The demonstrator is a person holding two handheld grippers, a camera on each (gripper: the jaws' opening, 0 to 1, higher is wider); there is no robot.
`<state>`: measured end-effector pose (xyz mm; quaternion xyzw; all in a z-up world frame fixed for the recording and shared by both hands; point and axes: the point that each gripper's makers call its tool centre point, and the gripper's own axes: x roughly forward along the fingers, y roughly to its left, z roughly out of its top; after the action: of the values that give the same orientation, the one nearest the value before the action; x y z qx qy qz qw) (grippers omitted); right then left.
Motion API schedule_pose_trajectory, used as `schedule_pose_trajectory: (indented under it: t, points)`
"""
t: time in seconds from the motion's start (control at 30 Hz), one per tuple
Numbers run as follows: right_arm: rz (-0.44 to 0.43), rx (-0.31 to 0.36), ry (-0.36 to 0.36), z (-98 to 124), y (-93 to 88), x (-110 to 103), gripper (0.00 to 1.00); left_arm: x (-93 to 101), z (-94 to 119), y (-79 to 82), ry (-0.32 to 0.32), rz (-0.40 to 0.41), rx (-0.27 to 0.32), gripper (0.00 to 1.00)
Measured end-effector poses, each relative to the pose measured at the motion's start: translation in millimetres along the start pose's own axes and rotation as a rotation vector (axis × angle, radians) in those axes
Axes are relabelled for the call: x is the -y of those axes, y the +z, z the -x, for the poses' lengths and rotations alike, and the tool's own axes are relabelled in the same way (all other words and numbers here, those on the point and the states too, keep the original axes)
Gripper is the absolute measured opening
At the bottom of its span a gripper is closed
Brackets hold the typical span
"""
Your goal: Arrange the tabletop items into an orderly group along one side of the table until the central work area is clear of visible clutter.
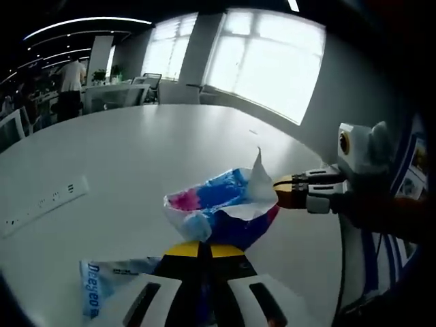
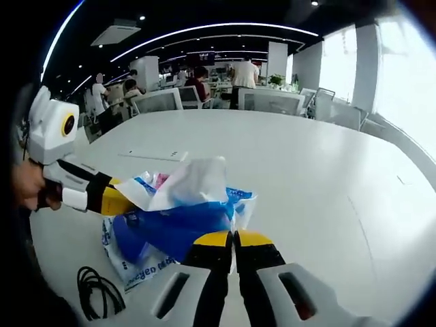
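Observation:
A soft tissue pack [image 1: 225,201], blue, pink and white, hangs above the white table [image 1: 136,150] between both grippers. My left gripper [image 1: 202,248] is shut on its near edge. My right gripper [image 1: 278,192] comes in from the right and is shut on the pack's far side, beside a white tissue [image 1: 259,178] sticking up. In the right gripper view, my right gripper [image 2: 233,238] pinches the blue pack [image 2: 177,228], and the left gripper [image 2: 126,202] grips it from the left. A second flat pack [image 1: 102,283] printed "Deeyeo" lies on the table under it [image 2: 136,269].
A white power strip [image 1: 48,201] lies on the table to the left. In the right gripper view, a flat white strip [image 2: 153,155] lies farther back and a black coiled cable [image 2: 99,289] near the table edge. Desks, chairs and people stand in the background.

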<state>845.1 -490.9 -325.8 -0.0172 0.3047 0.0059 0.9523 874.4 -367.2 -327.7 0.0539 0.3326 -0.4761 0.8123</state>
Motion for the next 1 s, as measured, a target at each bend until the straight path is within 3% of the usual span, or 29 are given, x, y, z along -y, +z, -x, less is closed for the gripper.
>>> schedule_pose_trajectory:
  t: [0.5, 1.0]
  points:
    - [0.06, -0.032, -0.085, -20, -17.7, 32, 0.0, 11.1, -38, -4.8, -0.032, 0.008, -0.033, 0.0]
    - [0.067, -0.078, -0.103, -39, -36.5, 44, 0.0, 14.3, -63, -17.4, -0.093, -0.009, -0.117, 0.03]
